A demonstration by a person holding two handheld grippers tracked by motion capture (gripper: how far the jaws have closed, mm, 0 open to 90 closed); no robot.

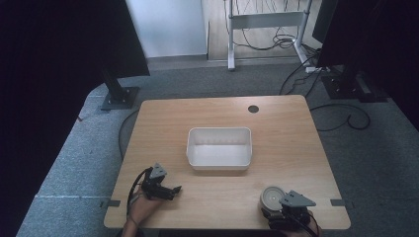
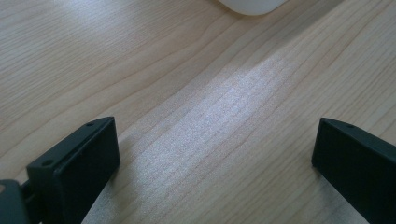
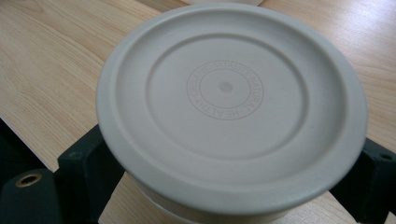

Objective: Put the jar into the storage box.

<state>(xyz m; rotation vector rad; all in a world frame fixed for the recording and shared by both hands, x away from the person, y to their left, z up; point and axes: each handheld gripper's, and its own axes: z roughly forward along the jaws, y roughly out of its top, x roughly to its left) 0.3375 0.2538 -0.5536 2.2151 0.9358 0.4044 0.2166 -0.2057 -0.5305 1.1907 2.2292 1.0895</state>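
A round beige lidded container (image 1: 271, 197) stands near the table's front right edge. In the right gripper view its lid (image 3: 231, 100) has raised rings and embossed lettering, and my right gripper (image 1: 277, 210) is shut on the container, one black jaw on each side of its body. My left gripper (image 1: 174, 189) rests low over the table at the front left, held by a hand. Its jaws stand wide open in the left gripper view, with bare wood between the fingers (image 2: 84, 163). A white rectangular tub (image 1: 219, 147) sits empty at the table's middle.
The wooden table (image 1: 286, 128) has a dark cable hole (image 1: 253, 108) near its far edge. A corner of the white tub (image 2: 252, 5) shows ahead of the left gripper. Dark stands and cables lie on the grey floor beyond the table.
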